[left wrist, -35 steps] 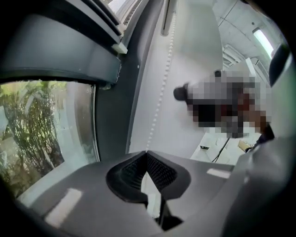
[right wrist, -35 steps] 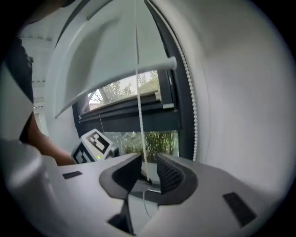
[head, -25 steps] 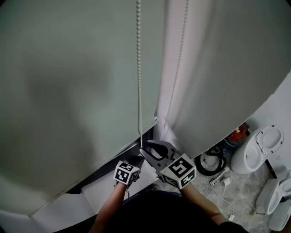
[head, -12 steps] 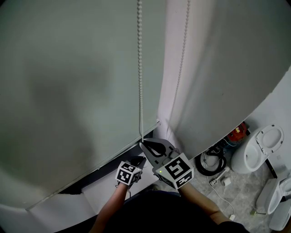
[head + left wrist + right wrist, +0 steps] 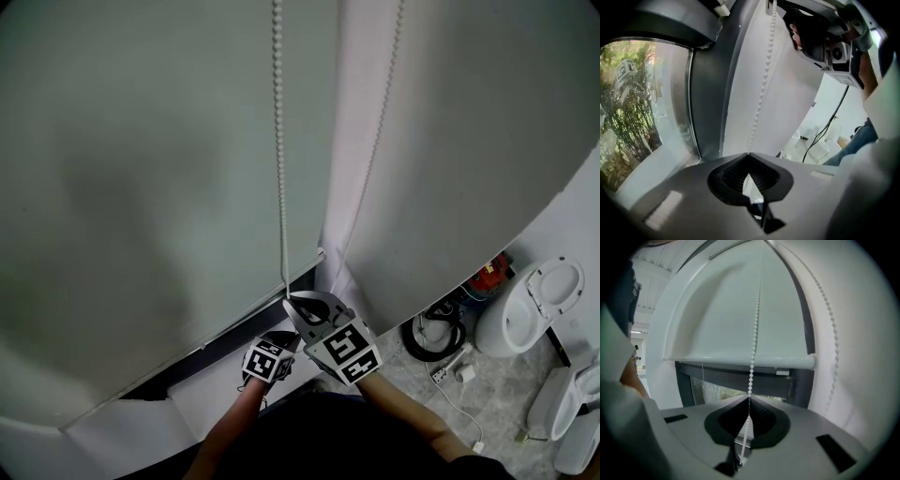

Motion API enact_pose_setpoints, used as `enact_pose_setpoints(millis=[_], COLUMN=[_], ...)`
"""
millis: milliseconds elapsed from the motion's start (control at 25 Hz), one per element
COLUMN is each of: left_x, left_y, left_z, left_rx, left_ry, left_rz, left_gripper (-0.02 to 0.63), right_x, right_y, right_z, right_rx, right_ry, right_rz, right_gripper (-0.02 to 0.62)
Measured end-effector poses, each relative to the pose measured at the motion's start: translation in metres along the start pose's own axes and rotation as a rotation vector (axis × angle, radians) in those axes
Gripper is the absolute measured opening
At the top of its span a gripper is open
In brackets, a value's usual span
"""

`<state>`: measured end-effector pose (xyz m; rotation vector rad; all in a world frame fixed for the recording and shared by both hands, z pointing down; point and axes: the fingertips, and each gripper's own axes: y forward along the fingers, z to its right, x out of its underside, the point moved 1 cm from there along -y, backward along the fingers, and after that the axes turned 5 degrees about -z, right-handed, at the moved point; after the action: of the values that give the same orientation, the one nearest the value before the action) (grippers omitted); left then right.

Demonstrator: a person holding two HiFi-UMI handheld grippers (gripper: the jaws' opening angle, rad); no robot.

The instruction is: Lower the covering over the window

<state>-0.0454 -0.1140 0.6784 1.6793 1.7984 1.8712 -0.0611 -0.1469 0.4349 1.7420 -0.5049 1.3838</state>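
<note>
A pale grey-green roller blind (image 5: 141,169) hangs over most of the window, its bottom bar (image 5: 740,361) above a strip of bare glass (image 5: 717,391). A white bead chain (image 5: 279,141) drops straight into my right gripper (image 5: 289,302). Its jaws have just been closing and are now shut on the chain (image 5: 752,362), which runs on down between them. Just below and to the left, my left gripper (image 5: 284,336) is shut, and the chain (image 5: 761,93) meets its tips (image 5: 749,153). A second strand (image 5: 380,131) hangs to the right.
A white wall column (image 5: 361,141) stands right of the blind. On the floor at the right are white toilets (image 5: 534,309), a coiled black cable (image 5: 433,336), a red object (image 5: 487,278) and a power strip (image 5: 441,373). Greenery shows outside the glass (image 5: 633,108).
The right gripper's jaws, open around the chain a second ago, have shut on it. Both grippers have sunk a little, the right one drawing the chain down.
</note>
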Motion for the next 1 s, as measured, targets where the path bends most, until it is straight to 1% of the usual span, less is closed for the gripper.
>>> enact_pose_setpoints(millis=[160, 320, 400, 480, 520, 600, 640, 720, 880, 1000], left_x=[0.019, 0.044, 0.054, 0.054, 0.051, 0.040, 0.032, 0.010, -0.036, -0.065], left_y=[0.010, 0.017, 0.018, 0.017, 0.016, 0.010, 0.005, -0.015, -0.069, -0.105], left_z=[0.002, 0.006, 0.004, 0.004, 0.005, 0.005, 0.004, 0.002, 0.003, 0.003], left_rx=[0.006, 0.021, 0.011, 0.010, 0.017, 0.026, 0.025, 0.005, -0.080, -0.150], left_ry=[0.004, -0.007, -0.008, -0.005, -0.011, -0.040, -0.049, -0.035, 0.027, 0.046], left_rz=[-0.074, -0.137, -0.152, -0.136, -0.114, -0.036, 0.021, 0.155, 0.415, 0.552], left_gripper=[0.012, 0.012, 0.012, 0.014, 0.014, 0.152, 0.176, 0.176, 0.170, 0.097], right_x=[0.021, 0.046, 0.054, 0.056, 0.057, 0.057, 0.057, 0.057, 0.062, 0.070], right_y=[0.011, 0.019, 0.023, 0.024, 0.024, 0.023, 0.023, 0.022, 0.017, 0.011], right_z=[0.003, 0.004, 0.004, 0.006, 0.007, 0.009, 0.010, 0.012, 0.016, 0.018], right_rx=[0.009, 0.008, 0.009, 0.014, 0.017, 0.026, 0.032, 0.049, 0.101, 0.132], right_ry=[0.001, 0.025, 0.032, 0.037, 0.039, 0.043, 0.045, 0.043, 0.018, 0.038], right_rz=[-0.060, -0.118, -0.135, -0.138, -0.136, -0.131, -0.128, -0.121, -0.126, -0.129], right_gripper=[0.014, 0.014, 0.014, 0.014, 0.014, 0.014, 0.014, 0.014, 0.015, 0.018])
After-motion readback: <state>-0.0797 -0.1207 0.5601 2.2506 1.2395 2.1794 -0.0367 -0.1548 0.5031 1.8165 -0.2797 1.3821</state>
